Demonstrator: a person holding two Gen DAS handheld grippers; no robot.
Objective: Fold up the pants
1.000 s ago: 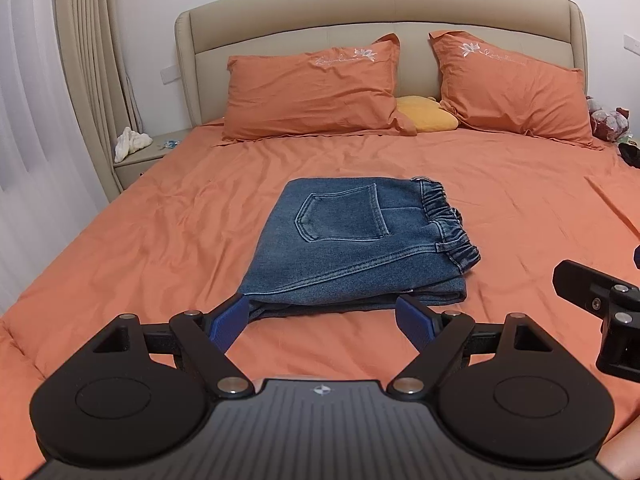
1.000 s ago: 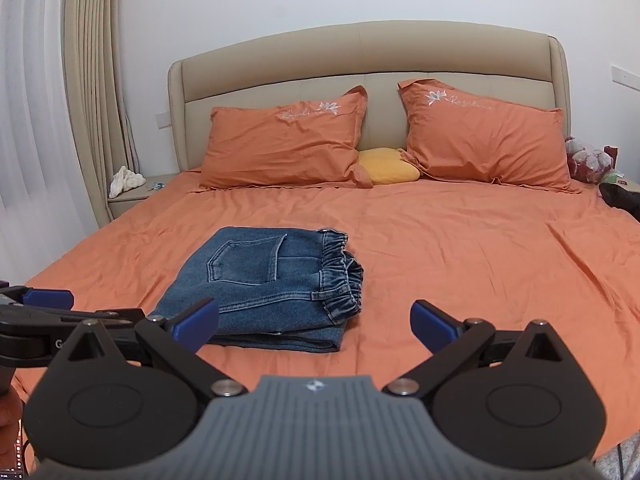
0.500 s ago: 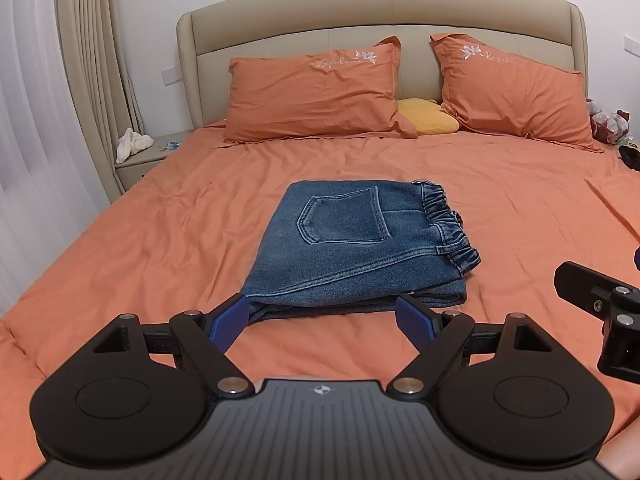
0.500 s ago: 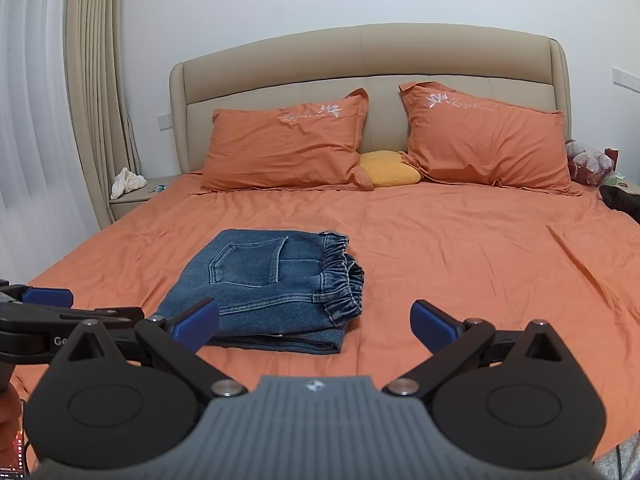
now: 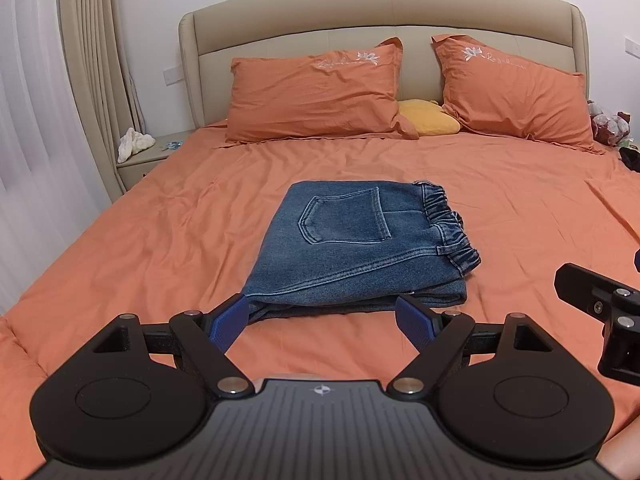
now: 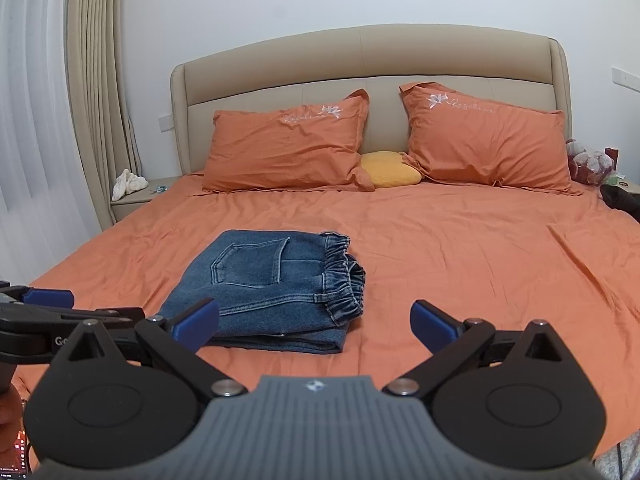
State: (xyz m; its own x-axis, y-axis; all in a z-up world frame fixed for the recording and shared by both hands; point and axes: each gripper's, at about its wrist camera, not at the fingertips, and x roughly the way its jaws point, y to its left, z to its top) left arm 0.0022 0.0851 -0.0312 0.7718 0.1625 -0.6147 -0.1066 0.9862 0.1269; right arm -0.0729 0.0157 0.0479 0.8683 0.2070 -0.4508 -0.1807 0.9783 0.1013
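Middle of the orange bed (image 5: pixel 500 200), nearer the foot than the pillows (image 5: pixel 316 88): folded jeans (image 5: pixel 360 248), stacked in a neat blue rectangle, back pocket facing up. Elastic waistband bunched along the right edge, fold line along the near edge, long axis running from the foot toward the headboard (image 5: pixel 380 12), slightly angled left.

Left gripper (image 5: pixel 326 320) hovering level just short of the jeans' near edge, blue pads spread wide, nothing between them, not clearly touching the denim. Right gripper (image 6: pixel 314 320) off to the right of the jeans, also level, pads wide apart and empty over bare sheet. Each gripper peeking into the other's view at the side.

Versus half a second back: basically no change, jeans same spot, both grippers holding the same pose.

Yellow cushion (image 5: pixel 428 122) wedged between the pillows, nightstand (image 5: pixel 148 156) left of the bed.
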